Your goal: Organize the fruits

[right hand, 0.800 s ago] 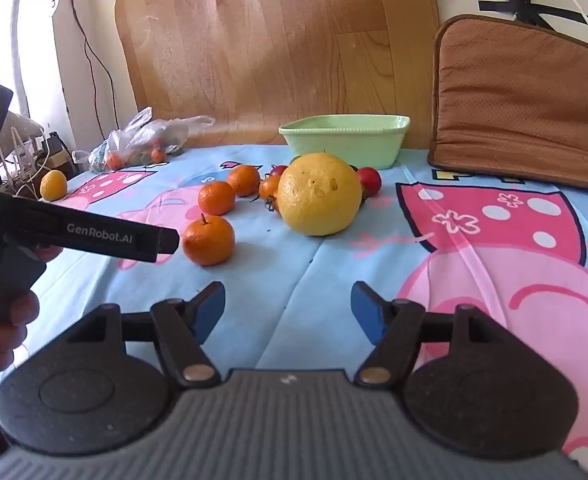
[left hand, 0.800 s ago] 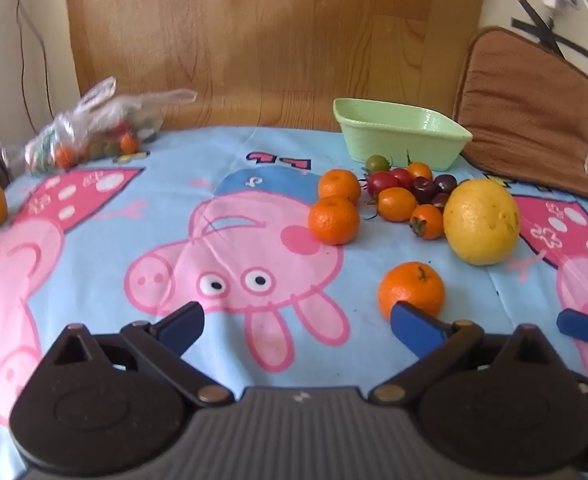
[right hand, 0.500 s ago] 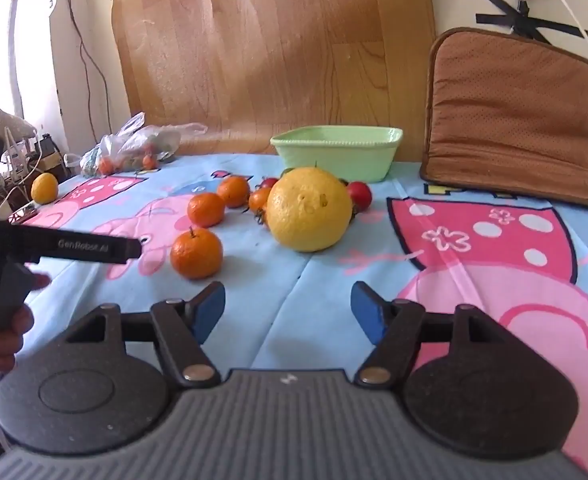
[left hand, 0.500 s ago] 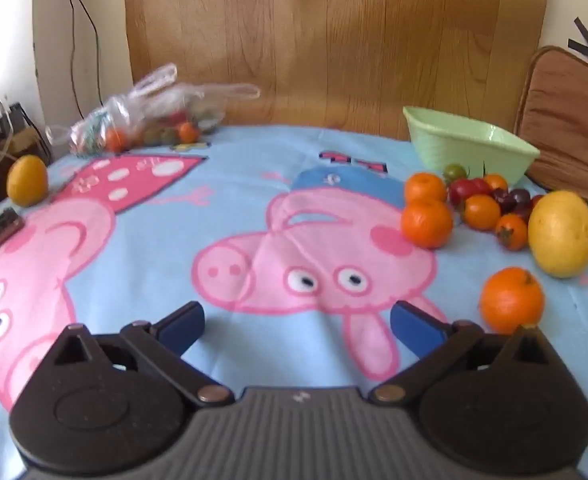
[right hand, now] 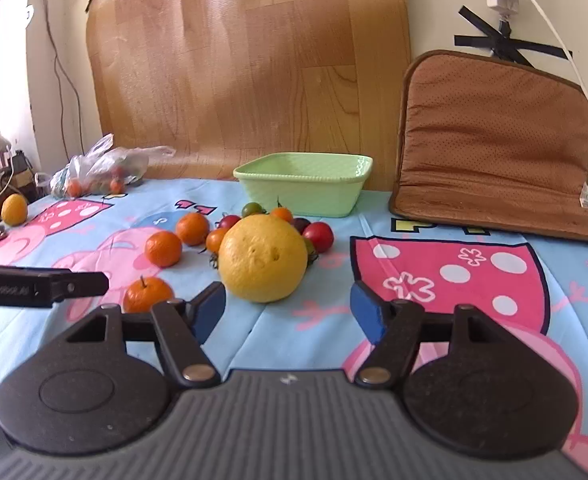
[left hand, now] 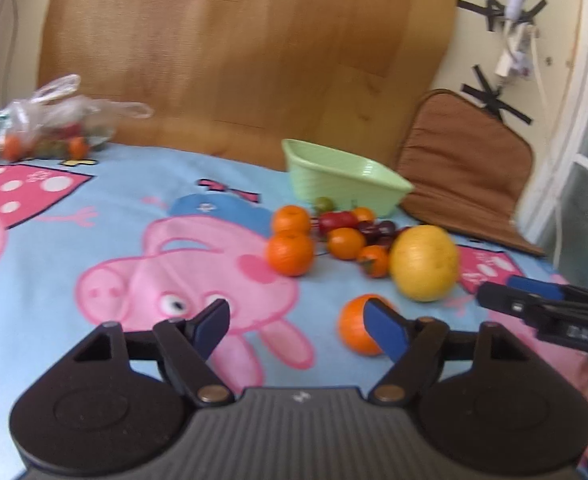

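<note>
A large yellow citrus [right hand: 262,263] [left hand: 423,262] lies on the cartoon tablecloth, just ahead of my open, empty right gripper [right hand: 288,310]. Three mandarins lie near it: one alone [left hand: 353,326] [right hand: 146,295] and two side by side [left hand: 290,253]. Several cherry tomatoes [right hand: 317,236] cluster behind the citrus. An empty green basket [right hand: 305,188] [left hand: 343,182] stands behind them. My left gripper [left hand: 297,326] is open and empty; its right finger overlaps the lone mandarin in view.
A plastic bag with small fruits [left hand: 42,132] lies at the back left. A small yellow fruit [right hand: 14,209] sits at the far left edge. A brown cushion [right hand: 493,148] leans at the back right. A wooden board [right hand: 250,60] stands behind the table.
The left gripper has swung back to the right and faces the fruit cluster again. The right gripper has moved closer to the yellow citrus. Both stay open.
</note>
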`<state>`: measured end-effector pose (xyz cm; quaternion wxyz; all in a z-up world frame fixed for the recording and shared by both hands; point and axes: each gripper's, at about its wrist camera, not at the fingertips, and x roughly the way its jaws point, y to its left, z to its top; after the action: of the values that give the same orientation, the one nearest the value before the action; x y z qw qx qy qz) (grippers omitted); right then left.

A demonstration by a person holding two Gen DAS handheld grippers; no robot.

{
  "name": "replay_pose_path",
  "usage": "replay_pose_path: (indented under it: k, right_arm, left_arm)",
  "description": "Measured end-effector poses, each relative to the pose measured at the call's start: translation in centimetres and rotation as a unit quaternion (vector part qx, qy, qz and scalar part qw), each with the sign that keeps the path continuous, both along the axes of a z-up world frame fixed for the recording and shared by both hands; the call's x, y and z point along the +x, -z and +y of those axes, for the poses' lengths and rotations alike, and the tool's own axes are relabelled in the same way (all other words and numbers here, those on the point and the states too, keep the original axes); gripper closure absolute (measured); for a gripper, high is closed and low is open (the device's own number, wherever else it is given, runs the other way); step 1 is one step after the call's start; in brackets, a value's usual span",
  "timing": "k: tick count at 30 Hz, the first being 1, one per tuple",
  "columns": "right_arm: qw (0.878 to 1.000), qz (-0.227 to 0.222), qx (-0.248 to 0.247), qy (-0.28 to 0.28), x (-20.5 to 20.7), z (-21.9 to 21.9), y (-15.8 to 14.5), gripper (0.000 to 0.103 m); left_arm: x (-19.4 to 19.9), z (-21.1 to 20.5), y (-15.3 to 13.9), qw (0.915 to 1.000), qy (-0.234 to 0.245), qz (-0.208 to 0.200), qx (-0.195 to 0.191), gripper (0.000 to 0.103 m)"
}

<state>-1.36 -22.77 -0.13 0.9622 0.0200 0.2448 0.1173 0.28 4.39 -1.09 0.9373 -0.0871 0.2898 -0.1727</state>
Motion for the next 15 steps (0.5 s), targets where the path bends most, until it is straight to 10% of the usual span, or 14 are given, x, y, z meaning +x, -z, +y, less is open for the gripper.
replay_pose_path:
  k: [6, 15]
  right_arm:
    - [0.999, 0.022, 0.017, -0.028, 2.7, 0.3, 0.0, 0.031]
    - [0.995, 0.051, 0.04, -0.073, 6.6, 1.1, 0.8, 0.035]
  left_arm:
    - [0.2, 0.2, -1.4, 0.9987, 0.022, 0.001, -0.047, 0.04]
    - [-5.3, 4.4, -1.9, 0.9961, -0.081, 0.019, -0.027, 0.04]
